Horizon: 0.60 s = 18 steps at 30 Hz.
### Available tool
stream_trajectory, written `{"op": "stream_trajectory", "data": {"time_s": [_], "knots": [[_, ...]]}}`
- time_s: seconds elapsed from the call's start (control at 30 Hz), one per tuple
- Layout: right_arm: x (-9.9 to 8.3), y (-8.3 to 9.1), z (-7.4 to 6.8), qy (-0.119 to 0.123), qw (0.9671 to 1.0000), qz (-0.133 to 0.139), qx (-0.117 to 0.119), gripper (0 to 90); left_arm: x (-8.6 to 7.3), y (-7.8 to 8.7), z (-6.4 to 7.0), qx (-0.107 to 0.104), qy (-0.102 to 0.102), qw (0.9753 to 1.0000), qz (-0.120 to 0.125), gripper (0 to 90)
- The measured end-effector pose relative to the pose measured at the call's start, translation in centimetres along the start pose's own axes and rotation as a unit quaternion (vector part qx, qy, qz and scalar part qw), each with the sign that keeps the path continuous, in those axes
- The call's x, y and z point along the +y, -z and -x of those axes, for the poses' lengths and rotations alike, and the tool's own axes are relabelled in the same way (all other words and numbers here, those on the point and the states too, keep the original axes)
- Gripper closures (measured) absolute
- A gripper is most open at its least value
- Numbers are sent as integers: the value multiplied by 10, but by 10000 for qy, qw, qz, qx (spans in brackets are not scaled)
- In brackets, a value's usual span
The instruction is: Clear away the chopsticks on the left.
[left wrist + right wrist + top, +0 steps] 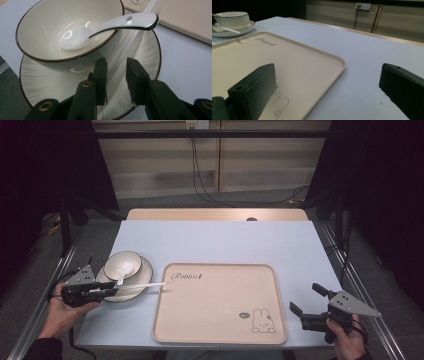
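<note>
A white bowl (122, 262) with a dark rim stands on a matching plate (148, 270) at the table's left, and a white spoon (123, 270) rests in it. My left gripper (112, 291) is at the plate's near edge, shut on a thin white stick (145, 285) that reaches right to the tray's corner. In the left gripper view the stick (130, 40) runs blurred between the jaws (116, 67), under the spoon's handle (112, 23) and beside the bowl (50, 20). My right gripper (306, 299) is held open beside the tray's right edge with nothing in it.
A large beige tray (215, 320) with a rabbit drawing lies at the table's front centre, with nothing on it. The pale blue table (225, 240) stretches bare behind it. Metal rails run along both sides. Cables hang down the back wall.
</note>
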State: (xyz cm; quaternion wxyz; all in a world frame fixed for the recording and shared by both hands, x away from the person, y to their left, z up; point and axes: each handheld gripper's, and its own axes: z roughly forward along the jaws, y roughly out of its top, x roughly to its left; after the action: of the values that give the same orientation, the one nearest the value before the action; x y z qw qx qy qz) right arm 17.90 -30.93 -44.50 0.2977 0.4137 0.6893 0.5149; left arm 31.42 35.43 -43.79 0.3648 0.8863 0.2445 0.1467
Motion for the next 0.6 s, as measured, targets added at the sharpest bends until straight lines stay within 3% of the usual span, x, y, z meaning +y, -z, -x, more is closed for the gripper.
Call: {"op": "stream_trajectory", "data": {"time_s": [0.2, 0.57, 0.6], "knots": [[0, 0, 0, 6, 10000, 15, -16, 9, 0, -1, 2, 56, -65, 9999, -86, 690], [0, 0, 0, -2, 10000, 7, -23, 9, 4, -7, 7, -160, -323, 9989, -313, 735], [0, 0, 0, -15, 10000, -2, -46, 9, 5, -9, 8, -185, -276, 9991, -267, 731]]}}
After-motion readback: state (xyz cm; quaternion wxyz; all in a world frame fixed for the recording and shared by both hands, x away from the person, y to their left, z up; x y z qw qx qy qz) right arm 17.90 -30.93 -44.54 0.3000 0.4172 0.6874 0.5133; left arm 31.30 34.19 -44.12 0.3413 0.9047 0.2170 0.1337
